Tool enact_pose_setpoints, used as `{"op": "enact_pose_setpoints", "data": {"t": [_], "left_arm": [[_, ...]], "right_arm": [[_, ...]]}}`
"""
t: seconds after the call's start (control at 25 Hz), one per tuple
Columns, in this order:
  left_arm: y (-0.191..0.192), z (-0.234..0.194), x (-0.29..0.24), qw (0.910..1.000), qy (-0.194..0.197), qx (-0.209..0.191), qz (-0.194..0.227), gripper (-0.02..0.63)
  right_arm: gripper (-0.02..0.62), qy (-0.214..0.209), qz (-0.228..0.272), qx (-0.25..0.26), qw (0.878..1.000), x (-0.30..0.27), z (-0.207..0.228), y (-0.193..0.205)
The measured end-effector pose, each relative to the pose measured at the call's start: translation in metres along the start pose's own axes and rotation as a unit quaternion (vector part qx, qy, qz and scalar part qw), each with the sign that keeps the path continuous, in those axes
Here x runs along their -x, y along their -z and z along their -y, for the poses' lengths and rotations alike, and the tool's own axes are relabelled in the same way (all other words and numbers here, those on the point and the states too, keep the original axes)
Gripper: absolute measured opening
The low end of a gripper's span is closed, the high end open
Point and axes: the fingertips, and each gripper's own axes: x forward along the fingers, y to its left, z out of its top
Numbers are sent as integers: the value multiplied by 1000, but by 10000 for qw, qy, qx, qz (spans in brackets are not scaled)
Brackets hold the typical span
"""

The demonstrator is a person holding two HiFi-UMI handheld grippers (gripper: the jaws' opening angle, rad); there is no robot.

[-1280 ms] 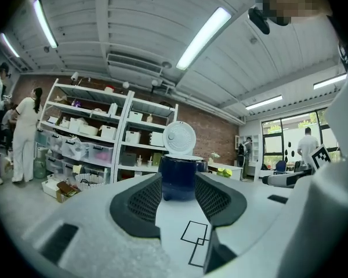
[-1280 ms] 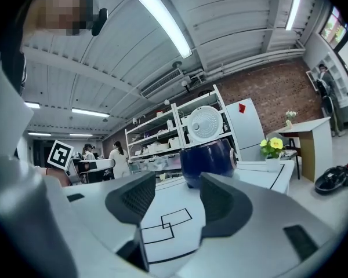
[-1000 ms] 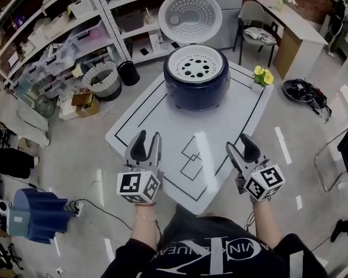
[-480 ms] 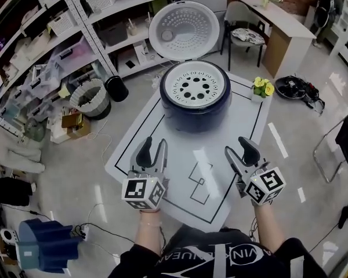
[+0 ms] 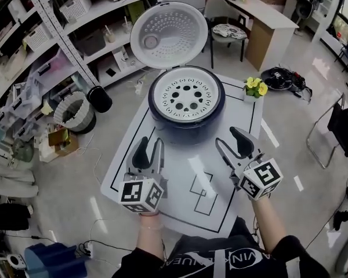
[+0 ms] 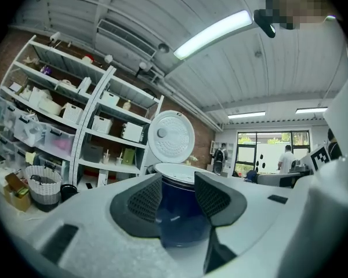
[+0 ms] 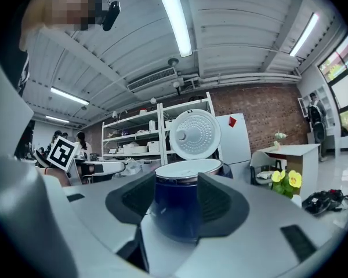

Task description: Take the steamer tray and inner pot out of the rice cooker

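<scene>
A dark blue rice cooker (image 5: 185, 117) stands at the far end of a white table (image 5: 136, 167) with its round white lid (image 5: 165, 35) swung up and open. A white steamer tray (image 5: 185, 94) with round holes sits in its top; the inner pot is hidden under it. My left gripper (image 5: 148, 151) hovers open over the table's near left, short of the cooker. My right gripper (image 5: 235, 143) is open at the near right, about level with the left. Both gripper views show the cooker (image 6: 180, 210) (image 7: 177, 207) straight ahead between empty jaws.
A small pot of yellow flowers (image 5: 253, 87) stands on the table's far right corner. Black outlines are drawn on the tabletop. Metal shelving (image 5: 58, 39) full of boxes runs along the left, with a mesh basket (image 5: 74, 112) and a black bin (image 5: 100, 99) on the floor. A desk (image 5: 261, 16) and chair stand behind.
Both grippers have advanced over the table toward the rice cooker, which now sits closer in view. Their jaws look the same, open and empty.
</scene>
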Motion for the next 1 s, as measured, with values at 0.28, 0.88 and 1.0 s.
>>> {"op": "enact_pose_setpoints", "data": {"t": [0.28, 0.88, 1.0], "left_arm": [[-9, -7, -33, 9995, -201, -235, -61, 150], [-16, 8, -94, 9958, -539, -734, -113, 150], [-17, 11, -98, 9958, -533, -738, -94, 150]], "right_arm": [[218, -64, -148, 335, 9993, -53, 48, -22], [218, -403, -2296, 2305, 9447, -198, 118, -8], [218, -352, -2837, 2624, 9216, -209, 129, 4]]}}
